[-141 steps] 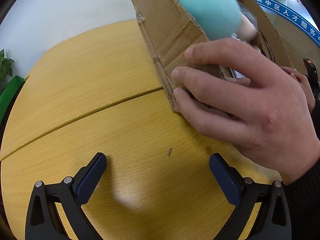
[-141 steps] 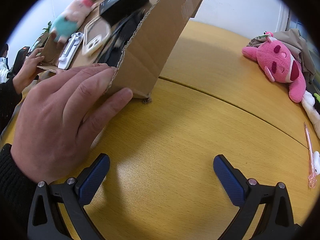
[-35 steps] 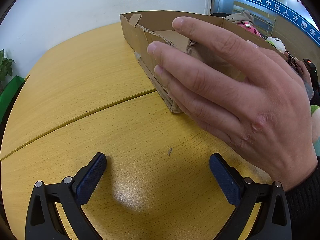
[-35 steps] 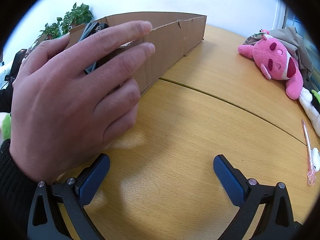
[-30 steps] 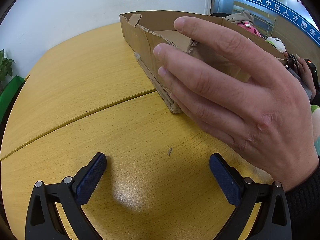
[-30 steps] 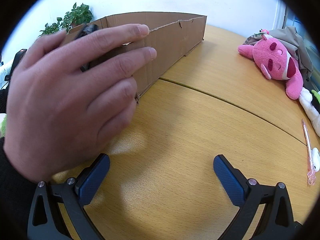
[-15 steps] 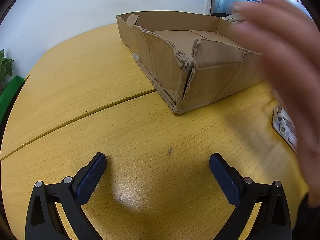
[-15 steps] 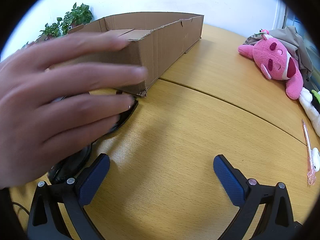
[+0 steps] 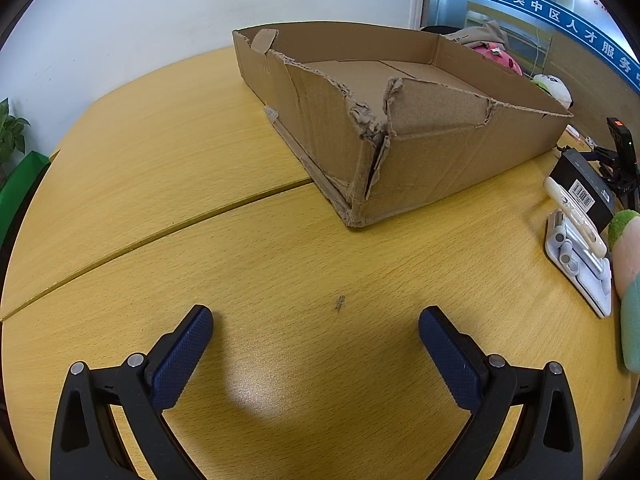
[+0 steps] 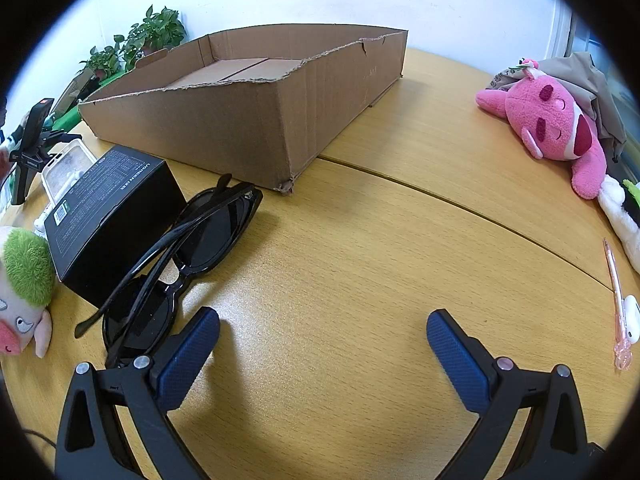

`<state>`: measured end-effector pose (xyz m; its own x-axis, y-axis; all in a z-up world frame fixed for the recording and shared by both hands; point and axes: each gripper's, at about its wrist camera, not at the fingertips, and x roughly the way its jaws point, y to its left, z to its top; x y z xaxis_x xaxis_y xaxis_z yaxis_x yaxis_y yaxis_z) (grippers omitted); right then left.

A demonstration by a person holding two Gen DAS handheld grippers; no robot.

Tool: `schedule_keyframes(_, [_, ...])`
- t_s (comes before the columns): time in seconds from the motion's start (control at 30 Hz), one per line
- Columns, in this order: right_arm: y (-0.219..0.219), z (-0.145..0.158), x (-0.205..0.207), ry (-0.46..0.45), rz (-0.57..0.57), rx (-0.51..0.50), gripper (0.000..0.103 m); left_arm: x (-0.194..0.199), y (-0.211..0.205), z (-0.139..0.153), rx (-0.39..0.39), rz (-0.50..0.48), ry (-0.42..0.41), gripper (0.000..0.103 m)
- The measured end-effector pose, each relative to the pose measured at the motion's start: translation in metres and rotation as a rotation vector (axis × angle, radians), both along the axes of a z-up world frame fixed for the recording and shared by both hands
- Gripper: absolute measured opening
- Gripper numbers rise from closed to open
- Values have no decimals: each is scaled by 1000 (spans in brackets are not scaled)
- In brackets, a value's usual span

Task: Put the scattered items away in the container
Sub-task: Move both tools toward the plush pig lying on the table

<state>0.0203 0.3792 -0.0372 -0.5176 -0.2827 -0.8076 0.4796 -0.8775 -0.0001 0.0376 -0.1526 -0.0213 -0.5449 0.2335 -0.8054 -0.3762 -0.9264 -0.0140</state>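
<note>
A shallow cardboard box stands empty on the wooden table. In the right wrist view, black sunglasses, a black carton, a white case and a small green-haired plush lie left of the box's near corner. In the left wrist view the black carton, a white stand and the plush lie at the right edge. My left gripper is open and empty over bare table. My right gripper is open and empty, its left finger beside the sunglasses.
A pink plush on grey cloth, a white plush and a pink pen lie at the right. A phone on a small tripod stands at the far left. Plants stand behind the box.
The person's hands tipped the box, set it flat and withdrew. The sunglasses, carton, stand and plush now lie on the table beside the empty box. Both grippers have stayed still.
</note>
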Motion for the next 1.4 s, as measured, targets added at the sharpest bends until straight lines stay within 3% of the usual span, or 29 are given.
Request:
schedule_keyframes(0.33, [-8,0,3,0,-95,2,103,-1,-1,0,2,31,0,103])
schedule_keyframes(0.43, [-13,0,19,-1,-130,0,103,7,0,-8,0,112,2,103])
schedule_keyframes(0.5, [-17,1,31,-2,-155,-2,103,22,3,-12,0,172,3,103])
schedule_keyframes(0.63, [-19,2,51,-10,-244,1,103,58,34,-8,16,184,15,103])
schedule_keyframes(0.77, [-25,7,80,-20,-334,-8,102,109,65,29,115,232,103,103])
schedule_keyframes(0.97, [-63,71,140,121,-310,-147,102,168,126,95,231,124,210,103])
schedule_keyframes(1.1, [-100,103,169,129,-246,-268,102,192,159,112,284,49,236,103])
schedule_keyframes(1.4, [-147,112,209,152,-206,-186,102,219,183,118,334,1,199,103])
